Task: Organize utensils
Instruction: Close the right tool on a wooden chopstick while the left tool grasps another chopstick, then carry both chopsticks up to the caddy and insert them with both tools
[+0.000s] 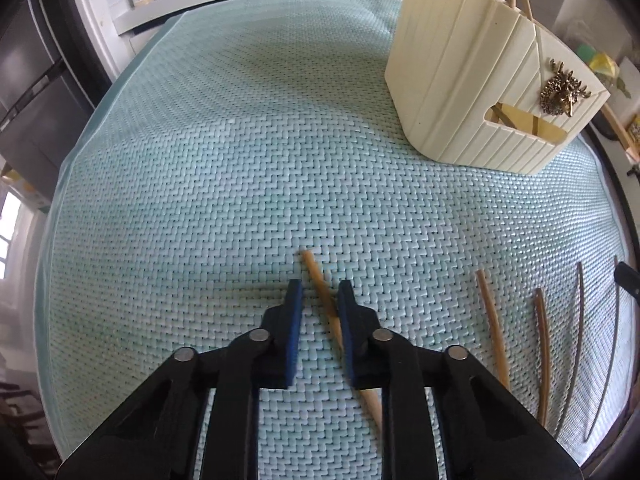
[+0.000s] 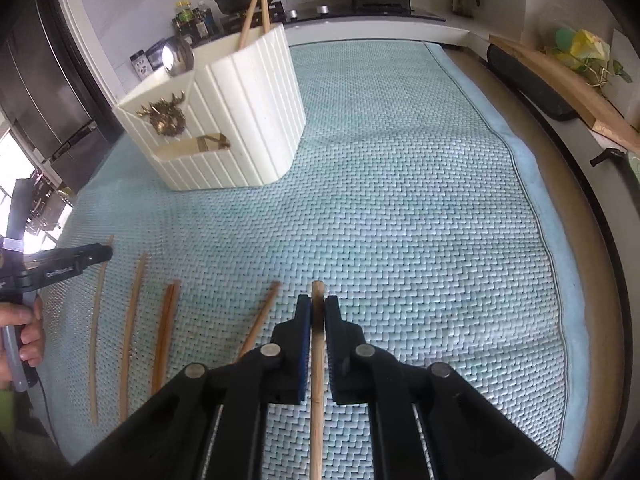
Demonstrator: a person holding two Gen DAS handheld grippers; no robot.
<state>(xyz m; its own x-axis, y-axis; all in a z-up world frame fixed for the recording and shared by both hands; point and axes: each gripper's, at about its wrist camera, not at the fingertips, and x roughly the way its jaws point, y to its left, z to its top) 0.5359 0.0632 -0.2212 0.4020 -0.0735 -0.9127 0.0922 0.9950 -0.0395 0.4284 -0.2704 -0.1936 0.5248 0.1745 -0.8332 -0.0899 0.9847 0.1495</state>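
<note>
4 chopsticks (image 2: 129,336) beside holder (image 2: 224,120).

Pale-green woven mat (image 2: 400,160) — cream holder (image 2: 240,120)

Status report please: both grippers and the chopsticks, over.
Right gripper shut on pale chopstick. Left gripper open, tan chopstick between jaws. Nothing blocks the white holder.

Even daylight, soft and bright, on your woven mat (image 1: 280,160). Source sits at nine o'clock: blown-out window (image 1: 8,216) there in both views. You get faint shadows under the fingers. Strong fisheye bending with dark vignette at all rims. Centre sharp; edges smear slightly.
</note>
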